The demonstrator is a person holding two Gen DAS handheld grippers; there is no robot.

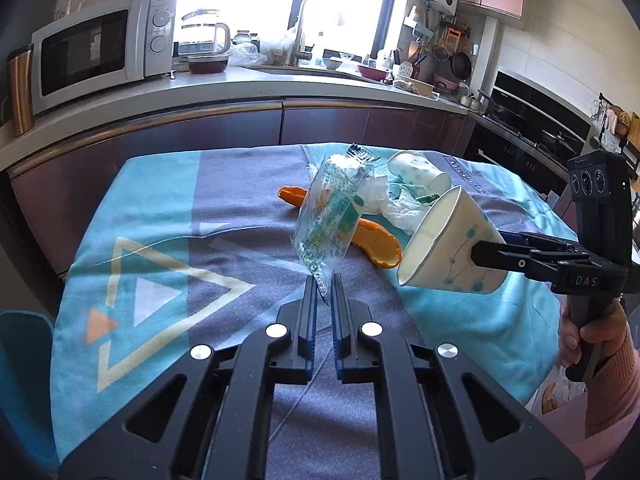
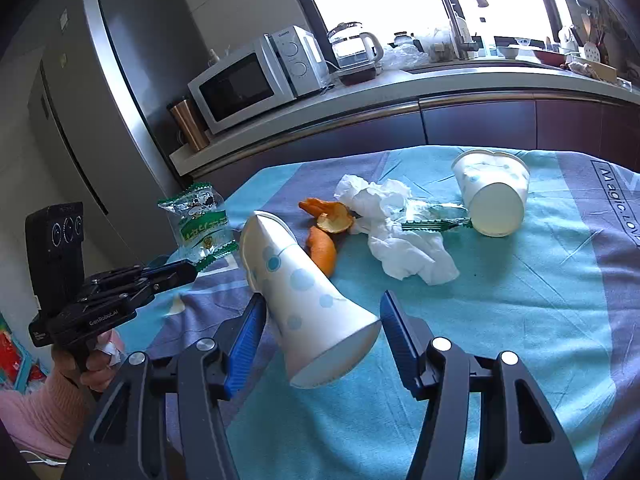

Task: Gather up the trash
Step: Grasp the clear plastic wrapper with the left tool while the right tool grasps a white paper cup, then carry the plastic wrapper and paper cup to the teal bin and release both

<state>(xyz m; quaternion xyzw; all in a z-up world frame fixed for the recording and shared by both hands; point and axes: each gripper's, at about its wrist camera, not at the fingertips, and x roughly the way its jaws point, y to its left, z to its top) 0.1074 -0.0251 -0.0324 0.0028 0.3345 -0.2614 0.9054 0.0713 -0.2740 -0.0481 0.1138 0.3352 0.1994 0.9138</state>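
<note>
The left gripper has its jaws nearly together, pinching the bottom edge of a clear snack wrapper with green print, lifted off the worktop. The right gripper has its jaws clamped on a dotted paper cup, raised and tilted with its base toward the camera. Beyond them, on the teal and grey cloth covering the worktop, lie orange peel, a crumpled tissue and, touching it, a second paper cup on its side.
</note>
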